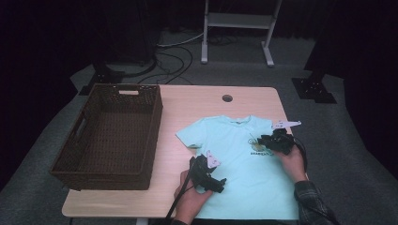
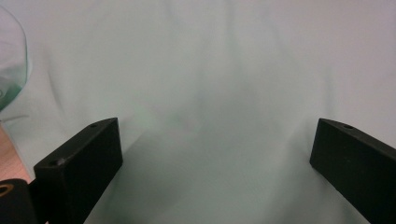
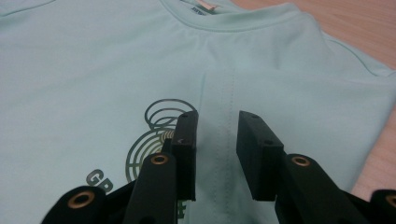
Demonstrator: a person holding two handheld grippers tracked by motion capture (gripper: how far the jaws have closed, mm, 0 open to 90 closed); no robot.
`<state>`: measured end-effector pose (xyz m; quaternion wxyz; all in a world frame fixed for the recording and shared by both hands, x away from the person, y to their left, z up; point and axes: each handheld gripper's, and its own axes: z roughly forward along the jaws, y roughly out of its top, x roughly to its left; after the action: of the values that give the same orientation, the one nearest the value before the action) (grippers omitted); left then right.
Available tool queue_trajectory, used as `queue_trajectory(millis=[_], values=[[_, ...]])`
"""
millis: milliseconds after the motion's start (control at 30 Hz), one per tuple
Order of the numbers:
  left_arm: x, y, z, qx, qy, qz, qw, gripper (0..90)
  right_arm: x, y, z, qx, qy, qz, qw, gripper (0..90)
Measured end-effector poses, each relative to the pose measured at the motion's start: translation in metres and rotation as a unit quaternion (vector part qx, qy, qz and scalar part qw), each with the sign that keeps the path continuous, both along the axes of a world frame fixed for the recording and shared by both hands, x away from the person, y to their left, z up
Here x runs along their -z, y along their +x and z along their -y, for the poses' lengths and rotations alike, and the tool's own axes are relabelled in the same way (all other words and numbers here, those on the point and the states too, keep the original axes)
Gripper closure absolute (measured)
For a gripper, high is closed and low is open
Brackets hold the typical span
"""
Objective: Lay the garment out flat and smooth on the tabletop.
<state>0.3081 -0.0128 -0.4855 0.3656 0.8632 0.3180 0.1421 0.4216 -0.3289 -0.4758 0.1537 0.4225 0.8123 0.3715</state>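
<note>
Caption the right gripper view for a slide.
Right gripper over a mint T-shirt, jaws narrowly apart astride a raised fold beside the printed logo.

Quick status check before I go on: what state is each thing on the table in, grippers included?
T-shirt: spread flat on the table, front up, one sleeve folded in along a seam.
Basket: empty, upright, left of the shirt.
Table: bears the basket and the shirt.
Left gripper: fingers wide open over plain cloth, gripping nothing.
Right gripper: fingers narrowed astride the folded seam; whether they pinch it I cannot tell.
</note>
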Motion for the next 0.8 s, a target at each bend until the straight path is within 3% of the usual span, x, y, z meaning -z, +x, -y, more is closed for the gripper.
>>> queue_trajectory(millis=[167,433,800], values=[[0.0,0.0,0.0,0.0,0.0,0.0,1.0,1.3,0.001,-0.0019,-0.0034,0.002,-0.021,0.012,0.9997,72.9],[0.0,0.0,0.0,0.0,0.0,0.0,1.0,1.3,0.0015,-0.0029,-0.0002,0.011,-0.024,0.017,0.9995,86.4],[0.0,0.0,0.0,0.0,0.0,0.0,1.0,1.3,-0.0064,-0.0035,0.0032,0.02,-0.011,0.021,0.9995,86.9]])
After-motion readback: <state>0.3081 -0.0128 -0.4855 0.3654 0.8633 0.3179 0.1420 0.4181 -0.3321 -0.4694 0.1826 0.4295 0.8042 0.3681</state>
